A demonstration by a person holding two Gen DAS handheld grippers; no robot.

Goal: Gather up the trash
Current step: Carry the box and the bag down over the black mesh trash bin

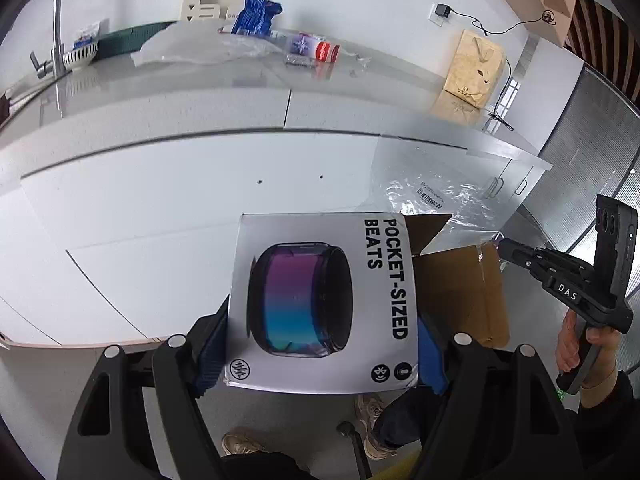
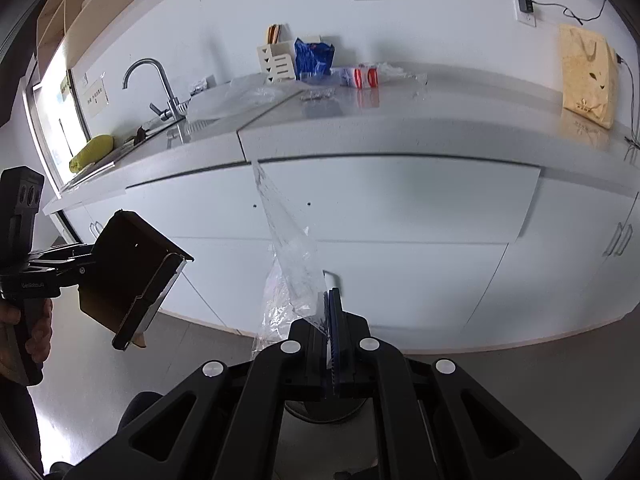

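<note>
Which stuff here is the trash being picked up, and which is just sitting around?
Trash job: speaker box in left gripper; clear plastic bag in right gripper; cardboard box.

Just sitting: faucet, paper bag, white organizer, charger.

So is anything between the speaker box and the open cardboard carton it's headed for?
Nothing visible. The left gripper holds the speaker box right beside the cardboard carton; the plastic wrap in the right gripper hangs behind it, off that path.

Black linkage arms with silver rivets carry blue ribbed fingers (image 1: 208, 364); bare skin grips the black handles.
</note>
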